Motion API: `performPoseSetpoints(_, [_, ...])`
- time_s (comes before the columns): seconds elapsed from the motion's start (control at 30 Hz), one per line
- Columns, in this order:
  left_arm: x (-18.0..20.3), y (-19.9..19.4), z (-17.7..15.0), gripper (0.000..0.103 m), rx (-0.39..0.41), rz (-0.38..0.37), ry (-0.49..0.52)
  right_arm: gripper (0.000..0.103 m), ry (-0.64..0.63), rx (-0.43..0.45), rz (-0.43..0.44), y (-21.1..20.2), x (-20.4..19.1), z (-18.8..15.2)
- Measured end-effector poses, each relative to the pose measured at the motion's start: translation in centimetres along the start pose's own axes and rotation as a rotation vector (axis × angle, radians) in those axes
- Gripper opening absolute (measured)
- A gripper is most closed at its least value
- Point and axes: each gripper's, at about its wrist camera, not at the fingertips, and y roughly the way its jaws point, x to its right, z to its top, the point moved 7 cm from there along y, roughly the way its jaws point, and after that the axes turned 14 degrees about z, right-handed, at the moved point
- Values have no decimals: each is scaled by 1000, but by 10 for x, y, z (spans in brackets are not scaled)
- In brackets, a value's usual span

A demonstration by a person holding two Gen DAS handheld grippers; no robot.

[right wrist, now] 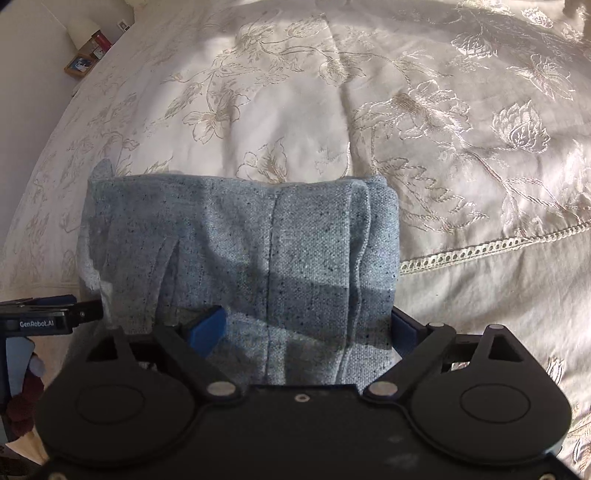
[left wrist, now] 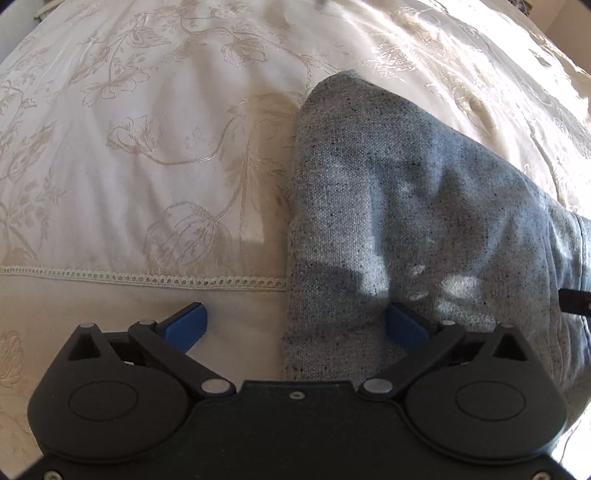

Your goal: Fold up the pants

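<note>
Pants (right wrist: 258, 251) lie folded on the bed (right wrist: 332, 92); left tongs (left wrist: 295, 328) and right tongs (right wrist: 310, 328) gape apart, holding nothing; best lift away straight without snagging cloth.

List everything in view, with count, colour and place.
pants: one, speckled blue-grey, folded into a compact stack on the bed, at its near edge.
bedspread: one, cream with floral embroidery and a lace band, covers the bed.
lamp: one, pale shade, far left beside the bed.
picture frames: a few small ones, wood and red, by the lamp.
left tool: one, black with blue pads, open, straddling the left edge of the pants.
right tool: one, black with blue pads, open, over the pants.
</note>
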Motion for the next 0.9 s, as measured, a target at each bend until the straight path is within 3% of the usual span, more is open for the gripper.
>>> performPoseSetpoints(0.07, [2, 1, 3, 103, -6, 0, -37, 93, 8, 5, -8, 3, -4, 1])
performPoseSetpoints(0.13, [6, -2, 4, 94, -20, -49, -72, 59, 14, 10, -6, 2, -7, 1])
performPoseSetpoints(0.17, [9, -6, 4, 67, -22, -86, -83, 52, 19, 15, -4, 0, -9, 2])
performPoseSetpoints(0.2, [13, -12, 5, 52, -18, -139, -86, 42, 27, 19, -5, -6, -11, 3])
performPoseSetpoints(0.23, [20, -20, 4, 31, -23, -171, -92, 38, 30, 25, -4, -11, -14, 3])
performPoseSetpoints(0.27, [22, -26, 4, 26, -9, -145, -84, 36, 29, 32, -6, -16, -18, 3])
performPoseSetpoints(0.37, [28, -47, 3, 21, 62, -89, -20, 34, -21, 45, -39, -28, -36, 2])
performPoseSetpoints(0.6, [7, -99, 13, 19, 190, -69, -29, 29, -179, 80, -74, -63, -88, 3])
performPoseSetpoints(0.77, [-26, -130, 40, 19, 285, -43, -65, 29, -263, 149, -27, -84, -126, 31])
performPoseSetpoints(0.9, [-59, -138, 77, 19, 332, -14, -81, 29, -306, 180, 18, -77, -158, 77])
